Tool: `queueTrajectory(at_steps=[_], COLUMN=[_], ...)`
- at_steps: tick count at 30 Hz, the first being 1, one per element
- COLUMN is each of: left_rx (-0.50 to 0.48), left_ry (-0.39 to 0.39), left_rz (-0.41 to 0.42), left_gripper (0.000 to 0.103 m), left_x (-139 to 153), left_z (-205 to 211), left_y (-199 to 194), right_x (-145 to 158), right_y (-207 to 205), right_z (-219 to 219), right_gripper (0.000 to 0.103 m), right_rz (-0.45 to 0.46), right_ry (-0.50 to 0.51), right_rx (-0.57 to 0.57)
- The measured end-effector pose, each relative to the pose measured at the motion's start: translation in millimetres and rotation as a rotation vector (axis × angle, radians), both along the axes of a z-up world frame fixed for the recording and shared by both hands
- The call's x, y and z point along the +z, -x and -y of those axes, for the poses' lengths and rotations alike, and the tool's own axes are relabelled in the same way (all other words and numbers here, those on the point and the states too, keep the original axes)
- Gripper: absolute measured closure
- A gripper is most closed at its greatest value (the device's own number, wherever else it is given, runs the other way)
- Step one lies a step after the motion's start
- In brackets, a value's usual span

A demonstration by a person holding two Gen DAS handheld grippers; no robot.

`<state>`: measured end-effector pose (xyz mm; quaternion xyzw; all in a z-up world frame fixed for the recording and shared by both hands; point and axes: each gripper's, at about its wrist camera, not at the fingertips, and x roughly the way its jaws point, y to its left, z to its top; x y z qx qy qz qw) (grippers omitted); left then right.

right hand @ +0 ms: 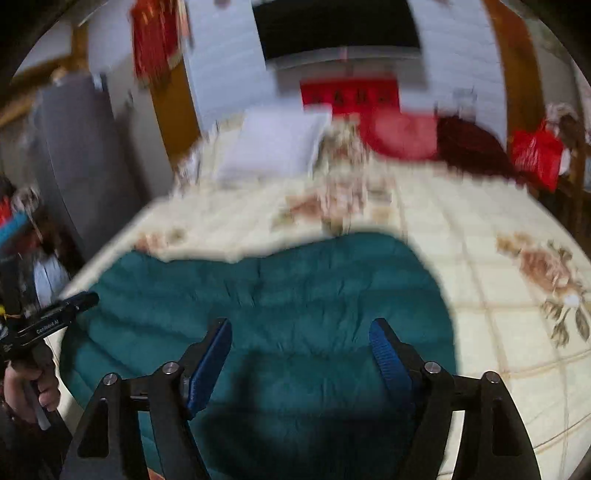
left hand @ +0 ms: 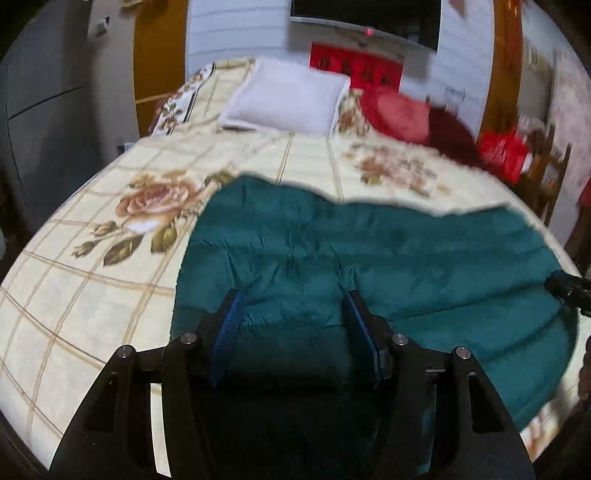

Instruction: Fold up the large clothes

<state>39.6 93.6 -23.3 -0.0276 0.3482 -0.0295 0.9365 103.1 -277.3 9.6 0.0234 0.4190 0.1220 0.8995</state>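
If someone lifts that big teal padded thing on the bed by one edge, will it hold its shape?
Probably not: the teal garment looks puffy, quilted and creased, so it should droop. Its sheen hints that it may slip. Likely light for its bulk.

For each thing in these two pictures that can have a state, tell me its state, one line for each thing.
left gripper: open, above the teal garment, nothing pinched.
right gripper: open, above the same garment, nothing pinched.
teal garment: puffy, lying spread on the bed, lightly wrinkled, not yet a neat fold.
bedspread: spread flat over the bed.
white pillow: lying flat at the bed's head.
red cushion: lying beside the pillow.
screen on the wall: dark.
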Motion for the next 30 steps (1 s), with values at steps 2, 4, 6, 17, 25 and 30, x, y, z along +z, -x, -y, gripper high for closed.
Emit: queueTrajectory(at_steps=[2, 4, 6, 17, 25, 30], left_rx=[0.014, 0.038, 0.047, 0.095, 0.071, 0.158], left_ry=[-0.019, -0.027, -0.027, 0.090, 0.056, -0.005], left_rz=[0.016, 0.019, 0.008, -0.036, -0.113, -0.152], left_gripper=[0.038, 0.023, 0.023, 0.021, 0.009, 0.009], left_x=[-1.2, -4.2, -7.1, -10.5, -4.4, 11.7], left_z=[3.3, 4.0, 3.5, -8.5, 3.3, 13.6], left_y=[1.3, 0.2, -0.2, -5.0, -0.8, 43.4], right_x=[-16.1, -15.9, -17.0, -14.2, -8.1, 28.9], right_y=[-4.0, -5.8, -4.7, -2.8, 1.8, 55.6], right_z=[5.2, 7.6, 5.7, -8.9, -14.9, -13.6], right_gripper=[0.023, 0.017, 0.012, 0.000, 0.000, 0.000], right_rz=[-0.057, -0.058, -0.057, -0.056, -0.034, 0.028], right_ry=[-0.017, -0.035, -0.039, 0.007, 0.059, 0.047], right_rx=[0.002, 0.007, 0.015, 0.017, 0.011, -0.054])
